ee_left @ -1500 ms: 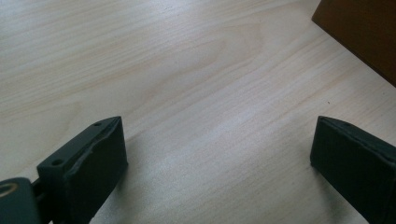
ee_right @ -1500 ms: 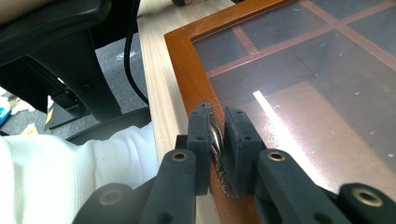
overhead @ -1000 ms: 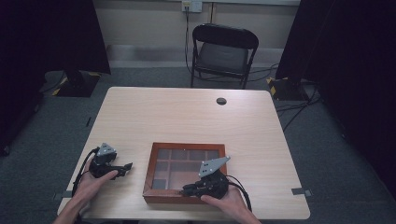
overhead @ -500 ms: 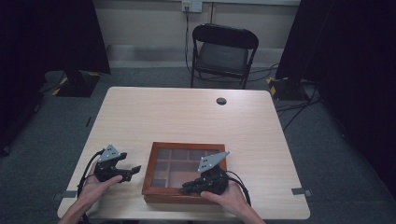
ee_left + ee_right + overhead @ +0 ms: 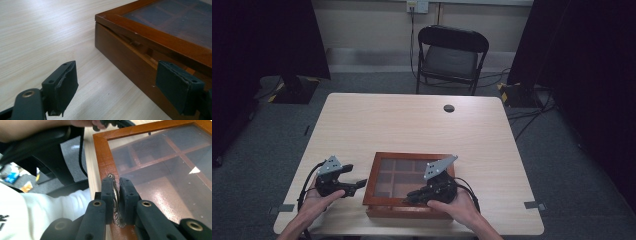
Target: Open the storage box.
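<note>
Near the front edge of the table, a wooden box with a glass lid lay between both hands. The right gripper was clenched on the lid's small metal handle, and the lid looked slightly raised, so opening seemed underway. The left gripper, jaws spread and empty, sat just beside the box's side. Next, the lid probably needed lifting on its hinge while the left steadied the box.

The far half of the pale wooden table lies open, bar a small black round disc; near the front, the brown wooden glass-lidded box blocks the middle; bare strips run either side.
</note>
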The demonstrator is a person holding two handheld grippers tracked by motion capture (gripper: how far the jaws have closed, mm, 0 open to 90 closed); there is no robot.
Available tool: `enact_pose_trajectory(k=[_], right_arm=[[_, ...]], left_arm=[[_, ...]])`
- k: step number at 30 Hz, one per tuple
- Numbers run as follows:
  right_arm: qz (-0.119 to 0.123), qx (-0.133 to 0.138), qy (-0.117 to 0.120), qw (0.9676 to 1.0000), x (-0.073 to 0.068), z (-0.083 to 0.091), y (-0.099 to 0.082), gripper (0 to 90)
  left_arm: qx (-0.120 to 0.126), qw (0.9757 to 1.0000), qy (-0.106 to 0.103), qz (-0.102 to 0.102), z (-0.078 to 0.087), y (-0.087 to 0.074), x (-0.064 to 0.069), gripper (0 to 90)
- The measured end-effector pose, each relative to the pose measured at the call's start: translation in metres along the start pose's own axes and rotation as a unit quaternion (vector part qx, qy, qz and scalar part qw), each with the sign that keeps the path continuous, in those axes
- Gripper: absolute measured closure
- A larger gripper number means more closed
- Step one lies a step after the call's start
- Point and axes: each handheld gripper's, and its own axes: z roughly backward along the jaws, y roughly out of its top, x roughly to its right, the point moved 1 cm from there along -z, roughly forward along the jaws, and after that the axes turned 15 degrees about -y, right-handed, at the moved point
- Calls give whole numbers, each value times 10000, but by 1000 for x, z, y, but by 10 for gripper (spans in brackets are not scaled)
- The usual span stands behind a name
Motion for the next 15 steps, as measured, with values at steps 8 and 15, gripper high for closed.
enact_pose_trajectory(k=[8, 15], right_arm=[[67, 5, 44, 10000, 4, 9, 14, 829], [89, 30, 49, 9999, 6, 11, 17, 829]], left_arm=[[135, 9994, -311, -59, -2, 3, 8, 174], [111, 9985, -460, -265, -7, 6, 15, 159]])
